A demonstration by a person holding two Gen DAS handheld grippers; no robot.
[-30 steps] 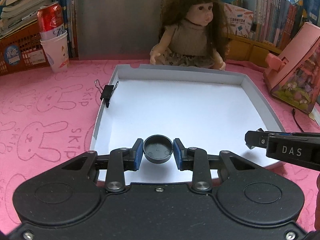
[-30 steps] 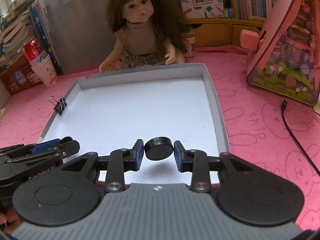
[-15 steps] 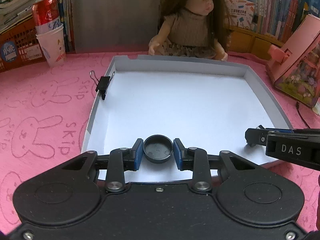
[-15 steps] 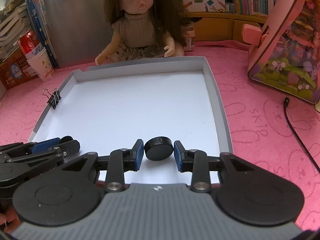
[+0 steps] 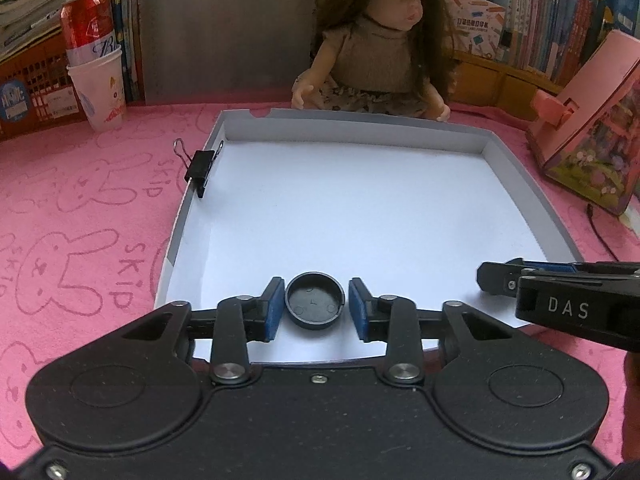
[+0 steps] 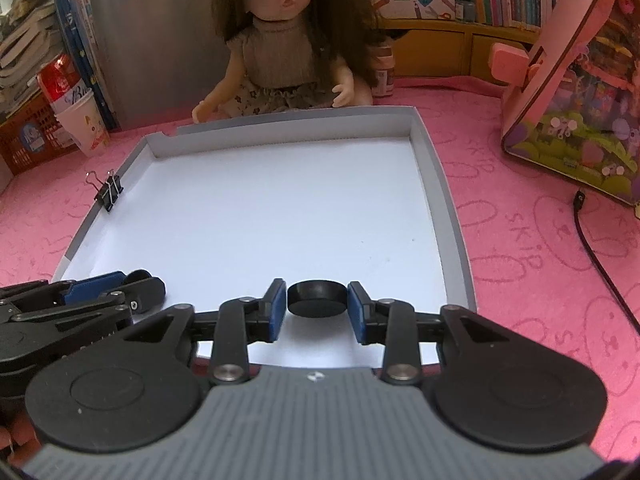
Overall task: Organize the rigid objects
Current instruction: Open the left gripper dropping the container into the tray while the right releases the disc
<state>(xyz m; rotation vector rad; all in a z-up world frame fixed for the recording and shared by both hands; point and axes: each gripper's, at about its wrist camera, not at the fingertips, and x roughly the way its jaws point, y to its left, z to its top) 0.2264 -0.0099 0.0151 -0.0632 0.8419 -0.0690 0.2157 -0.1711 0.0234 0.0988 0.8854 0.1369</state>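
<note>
Both grippers hung low over the near edge of the white tray (image 5: 532,196), each in the act of letting go of a small black round piece. The left gripper (image 5: 315,308) had its jaws opening, with a thin gap showing on either side of the black cap (image 5: 315,305), which sat hollow side up between the blue pads (image 5: 273,307) on the tray floor. The right gripper (image 6: 317,305) was likewise opening around a solid black disc (image 6: 317,298), closed face up, with a sliver of white visible between it and each pad. Seen from the right wrist, the left gripper lay just beside it to the left, so the two pieces ended near each other along the tray's front. To finish this release cleanly, the jaws likely needed to spread further before any retreat, and each hand would do best to lift straight up and back along its own fingers, since a sideways drift could nudge a light piece. A binder clip (image 5: 200,168) on the tray's left wall stood well ahead of both tools.
</note>
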